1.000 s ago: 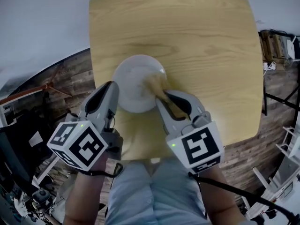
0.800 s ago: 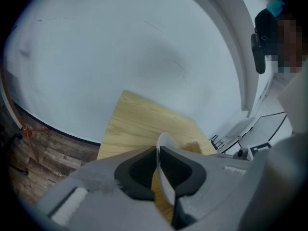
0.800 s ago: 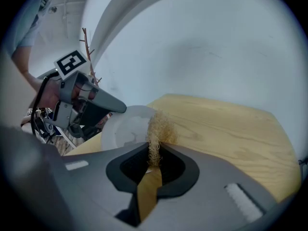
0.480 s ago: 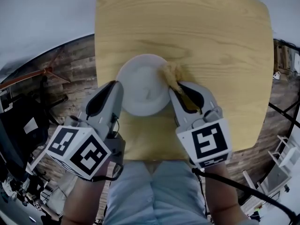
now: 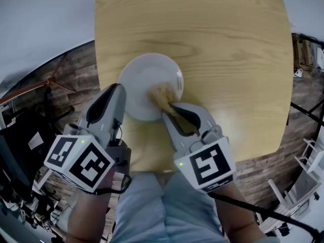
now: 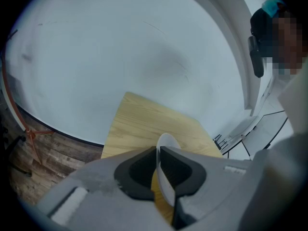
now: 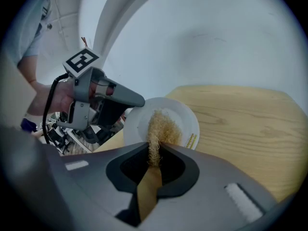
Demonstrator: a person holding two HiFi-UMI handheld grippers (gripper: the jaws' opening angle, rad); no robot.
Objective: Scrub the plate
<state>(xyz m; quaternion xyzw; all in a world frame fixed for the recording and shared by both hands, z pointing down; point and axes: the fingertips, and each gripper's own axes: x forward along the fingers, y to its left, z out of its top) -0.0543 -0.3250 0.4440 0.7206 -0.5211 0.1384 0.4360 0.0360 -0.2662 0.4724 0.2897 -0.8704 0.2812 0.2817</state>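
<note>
Mid-scrub: my left gripper (image 5: 119, 91) is clamped on the near-left rim of the white plate (image 5: 144, 77), which sits near the middle of the wooden table (image 5: 228, 49). My right gripper (image 5: 168, 110) is clenched on a tan fibrous scrubber (image 5: 163, 94) pressed on the plate's near-right part. Next, I'd judge: sweep the scrubber over the far and left parts, rim pinned so the plate doesn't slide.

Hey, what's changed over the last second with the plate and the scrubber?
The right claw swept the scrubber out to the right rim of the plate, then back onto its face, right of centre. Nothing was taken or let go: the left claw stays shut on the plate's rim, the plate on the table.
</note>
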